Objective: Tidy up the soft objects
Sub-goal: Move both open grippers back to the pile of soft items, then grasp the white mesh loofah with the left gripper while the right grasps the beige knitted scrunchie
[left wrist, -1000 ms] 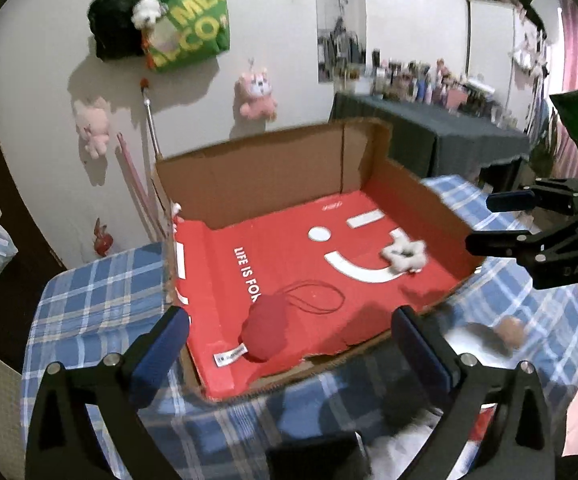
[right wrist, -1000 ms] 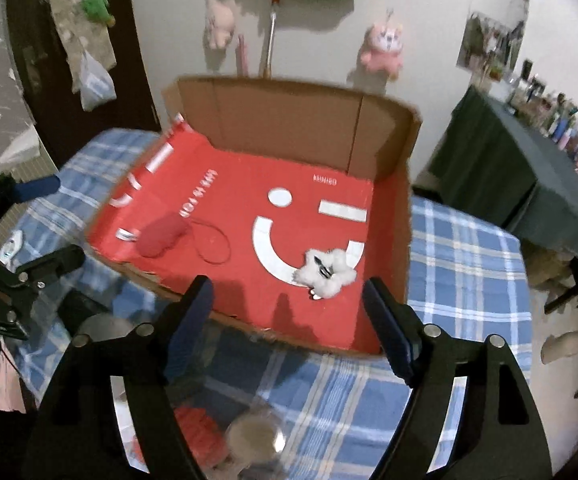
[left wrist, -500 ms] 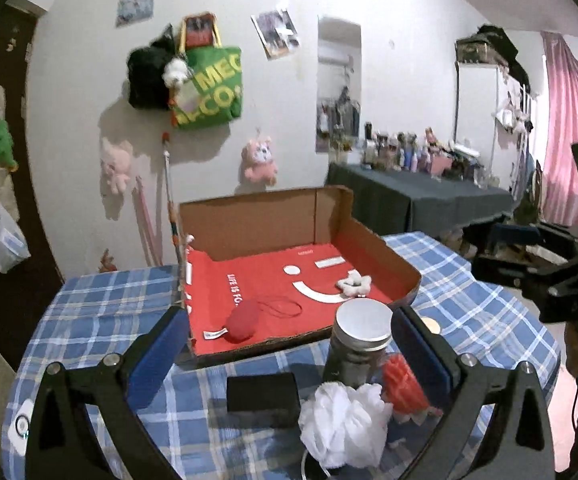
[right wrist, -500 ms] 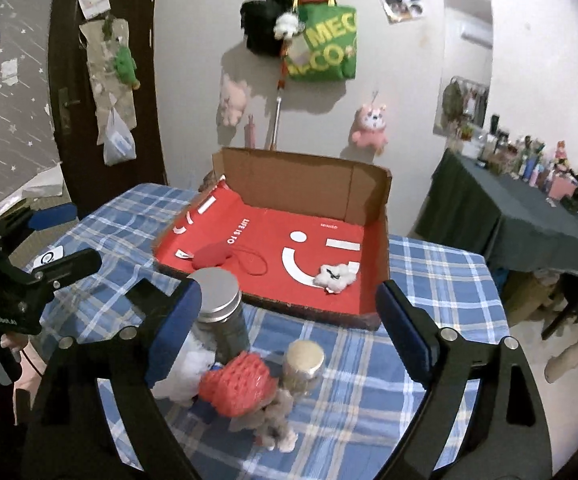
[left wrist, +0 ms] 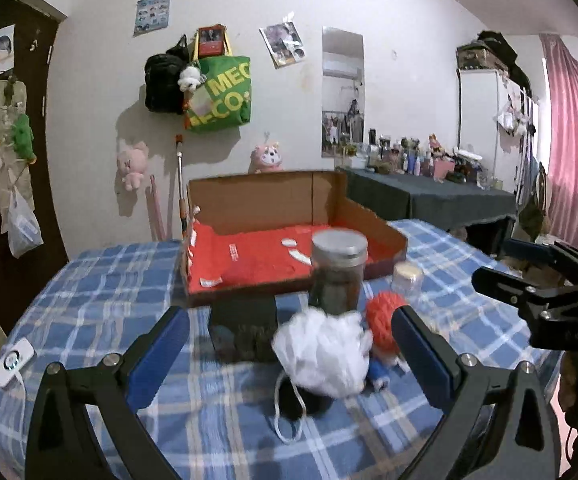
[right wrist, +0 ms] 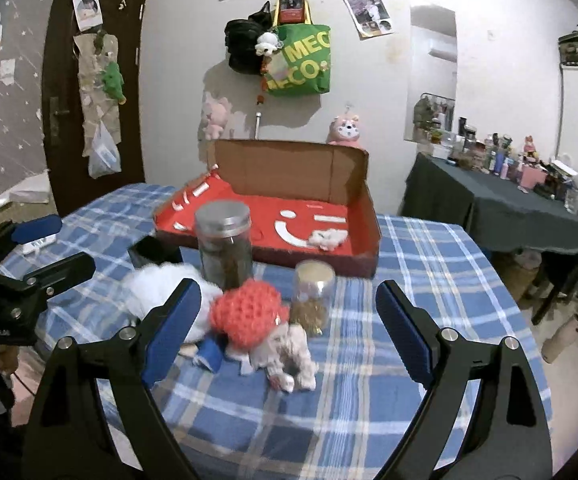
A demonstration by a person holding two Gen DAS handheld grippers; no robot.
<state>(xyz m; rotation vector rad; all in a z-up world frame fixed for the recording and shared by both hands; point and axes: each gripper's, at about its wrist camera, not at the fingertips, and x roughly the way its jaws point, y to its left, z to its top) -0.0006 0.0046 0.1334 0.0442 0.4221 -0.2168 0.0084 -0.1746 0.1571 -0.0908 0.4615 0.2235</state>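
Both my grippers hover with fingers spread wide, holding nothing: left gripper [left wrist: 287, 342], right gripper [right wrist: 289, 316]. The white pouf [left wrist: 323, 354] sits at my left gripper's 12 o'clock on the plaid tabletop [right wrist: 421, 280], touching the red-hatted doll [right wrist: 263, 326] beside the tall jar [right wrist: 225, 246].

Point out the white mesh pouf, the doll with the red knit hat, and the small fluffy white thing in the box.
white mesh pouf [left wrist: 323, 354], left wrist view, centre of its ruffles.
red-hatted doll [right wrist: 249, 312], right wrist view, on the knit hat.
fluffy white thing [right wrist: 327, 238], right wrist view, its middle, inside the cardboard box [right wrist: 289, 168].
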